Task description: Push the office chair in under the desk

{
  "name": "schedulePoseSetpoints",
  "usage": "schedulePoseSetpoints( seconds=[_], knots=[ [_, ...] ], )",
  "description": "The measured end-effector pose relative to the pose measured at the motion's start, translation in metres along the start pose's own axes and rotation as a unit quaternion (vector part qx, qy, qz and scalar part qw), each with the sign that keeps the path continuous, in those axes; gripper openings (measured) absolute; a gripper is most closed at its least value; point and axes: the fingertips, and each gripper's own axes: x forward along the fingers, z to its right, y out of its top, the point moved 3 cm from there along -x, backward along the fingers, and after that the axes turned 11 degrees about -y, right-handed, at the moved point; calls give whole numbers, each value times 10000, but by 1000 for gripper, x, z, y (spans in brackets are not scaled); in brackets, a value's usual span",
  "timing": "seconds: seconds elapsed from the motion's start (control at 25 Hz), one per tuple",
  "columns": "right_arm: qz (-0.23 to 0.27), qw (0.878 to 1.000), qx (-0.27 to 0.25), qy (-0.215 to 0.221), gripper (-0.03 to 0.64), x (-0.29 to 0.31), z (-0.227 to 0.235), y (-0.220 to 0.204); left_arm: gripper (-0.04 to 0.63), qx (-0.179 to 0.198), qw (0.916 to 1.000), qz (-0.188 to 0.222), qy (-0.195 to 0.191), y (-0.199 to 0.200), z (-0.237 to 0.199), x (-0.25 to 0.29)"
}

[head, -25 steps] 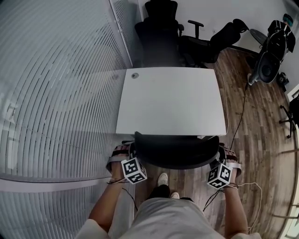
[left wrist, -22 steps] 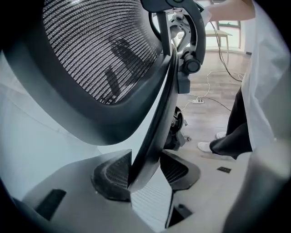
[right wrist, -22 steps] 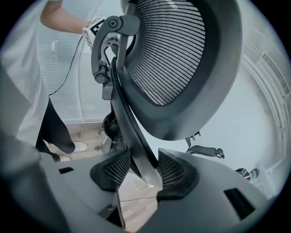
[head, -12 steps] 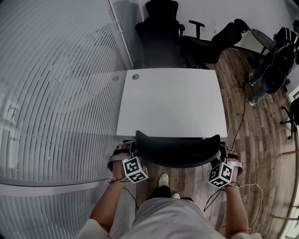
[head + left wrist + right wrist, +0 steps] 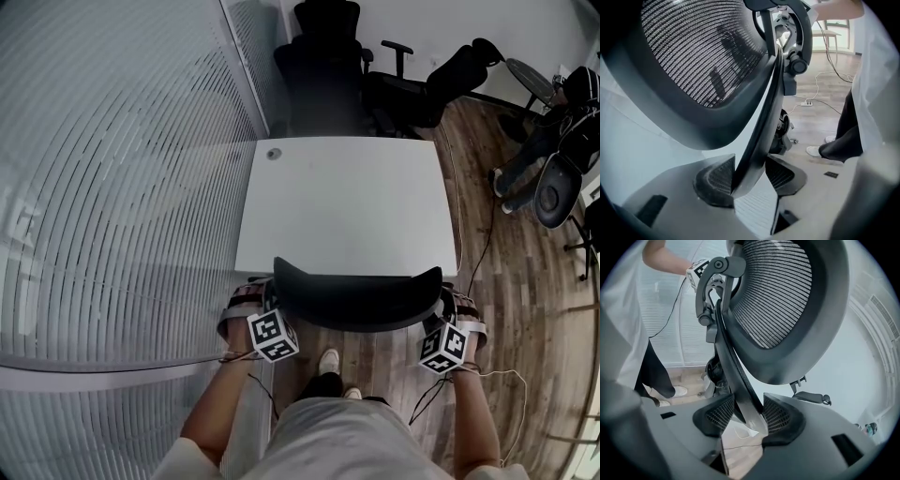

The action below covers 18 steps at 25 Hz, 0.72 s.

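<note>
The black mesh-backed office chair (image 5: 356,296) stands at the near edge of the white desk (image 5: 347,202), its curved backrest overlapping the desk's front edge in the head view. My left gripper (image 5: 266,298) is shut on the left rim of the backrest (image 5: 757,140), which runs between the ribbed pads (image 5: 714,179). My right gripper (image 5: 444,304) is shut on the right rim (image 5: 736,376), clamped between its pads (image 5: 780,416). The seat is hidden beneath the backrest and the desk.
A striped glass partition (image 5: 112,206) runs along the left. Other black office chairs (image 5: 323,66) stand beyond the desk. A cable (image 5: 480,244) trails over the wooden floor at right. A person with a chair (image 5: 562,122) is at the far right. My feet (image 5: 326,361) are behind the chair.
The backrest and both grippers have shifted slightly forward toward the desk. The person at the far right has moved with their chair toward the right edge.
</note>
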Motion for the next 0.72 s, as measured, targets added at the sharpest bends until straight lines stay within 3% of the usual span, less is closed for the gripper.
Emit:
schedulePoseSetpoints(
  seconds=[0.24, 0.44, 0.6, 0.72],
  knots=[
    [71, 9992, 384, -56, 202, -7, 0, 2, 212, -155, 9998, 92, 88, 1, 1, -8],
    [494, 9879, 1457, -221, 193, -48, 17, 12, 212, -875, 9922, 798, 384, 8, 5, -54],
    [1157, 9573, 2642, -199, 132, -87, 31, 39, 198, -1602, 9709, 1731, 414, 23, 14, -98],
    [1752, 9219, 3453, -97, 99, -119, 36, 62, 139, -2070, 9433, 2575, 324, 45, 29, -132]
  ],
)
